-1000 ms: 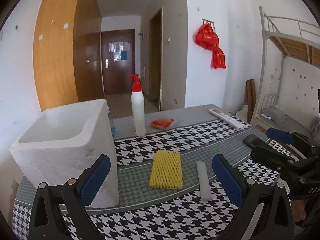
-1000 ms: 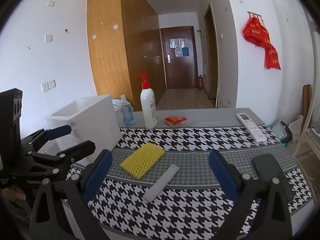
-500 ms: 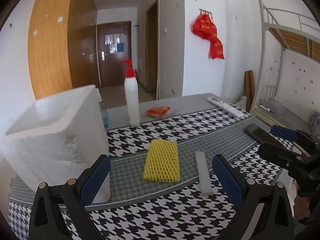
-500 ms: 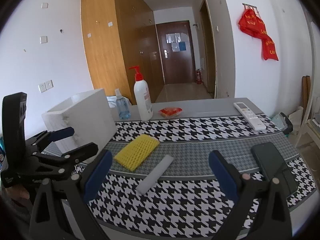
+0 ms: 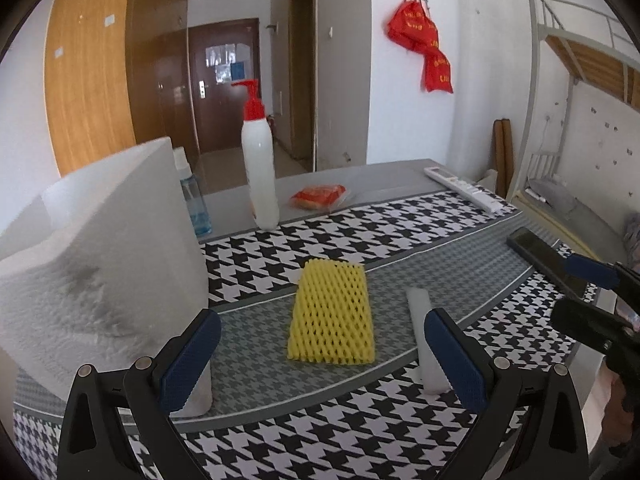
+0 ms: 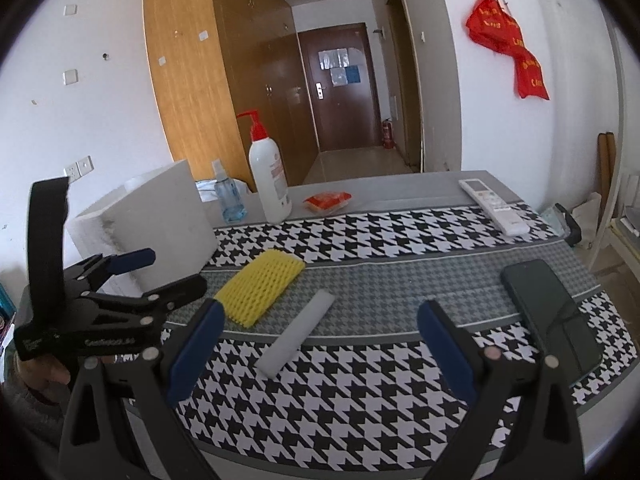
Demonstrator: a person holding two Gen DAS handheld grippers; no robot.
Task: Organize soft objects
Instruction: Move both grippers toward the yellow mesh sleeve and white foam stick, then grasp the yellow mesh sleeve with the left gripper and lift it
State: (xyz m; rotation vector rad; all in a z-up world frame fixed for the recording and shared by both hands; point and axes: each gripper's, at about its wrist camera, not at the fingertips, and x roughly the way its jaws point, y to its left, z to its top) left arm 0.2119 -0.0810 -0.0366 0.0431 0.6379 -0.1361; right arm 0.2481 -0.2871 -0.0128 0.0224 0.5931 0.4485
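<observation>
Here the yellow net [image 5: 331,314] lies flat on the tabletop [image 5: 400,240], and everything else sits around it. Just to its right lies the white strip [image 5: 422,336], close beside it but not touching. To the net's left stands the foam box [image 5: 104,280], open at the top. Beyond the net stands the pump bottle [image 5: 259,168], with a small spray bottle [image 5: 192,200] at its left and an orange packet [image 5: 320,196] at its right. Well to the net's right lie a remote [image 5: 464,188] and a dark phone [image 6: 552,312].

The left gripper [image 5: 320,364] hovers low in front of the net, its fingers [image 5: 192,360] spread wide and holding nothing. The right gripper [image 6: 320,352] hovers nearer the strip, its fingers [image 6: 444,344] likewise wide apart and empty.
</observation>
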